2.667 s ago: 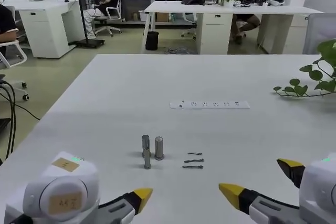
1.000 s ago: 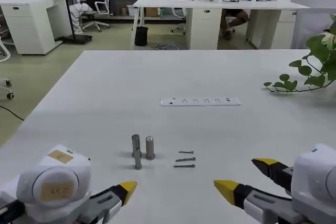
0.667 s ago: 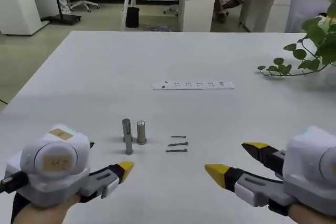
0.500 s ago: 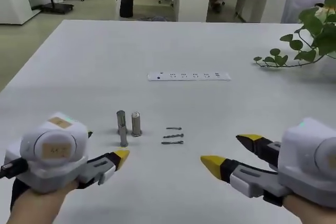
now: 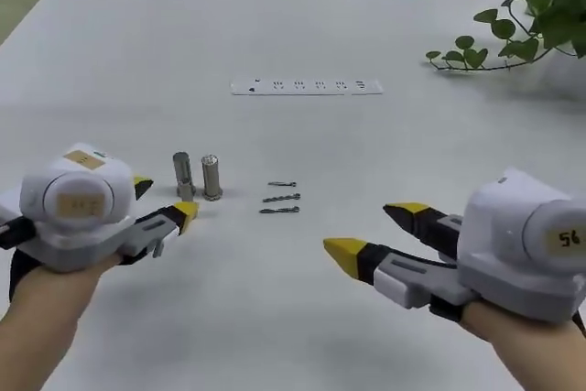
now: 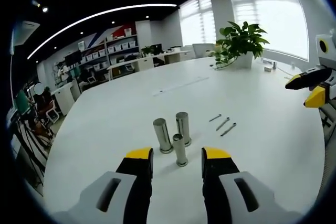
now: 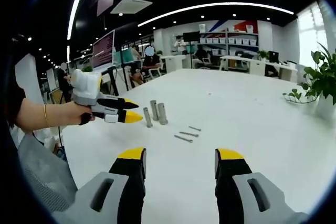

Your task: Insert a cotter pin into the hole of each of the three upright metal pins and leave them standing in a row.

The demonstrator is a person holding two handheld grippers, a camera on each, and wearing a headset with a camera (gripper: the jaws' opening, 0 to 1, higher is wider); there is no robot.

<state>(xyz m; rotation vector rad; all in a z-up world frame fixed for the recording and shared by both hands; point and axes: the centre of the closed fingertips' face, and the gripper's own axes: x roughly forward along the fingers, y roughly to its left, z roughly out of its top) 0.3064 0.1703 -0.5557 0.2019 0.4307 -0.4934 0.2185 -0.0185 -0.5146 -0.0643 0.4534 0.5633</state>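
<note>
Head view: metal pins [image 5: 197, 178] are standing clustered on the tabletop [image 5: 275, 25], cotter pins [image 5: 281, 198] lying just right. Left gripper [image 5: 165, 197] and right gripper [image 5: 374, 231] are hovering wide, empty. Cotter pins seem thin, slippery; pinch the head.

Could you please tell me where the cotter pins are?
In the head view, the cotter pins lie on the table just right of the metal pins.
</note>
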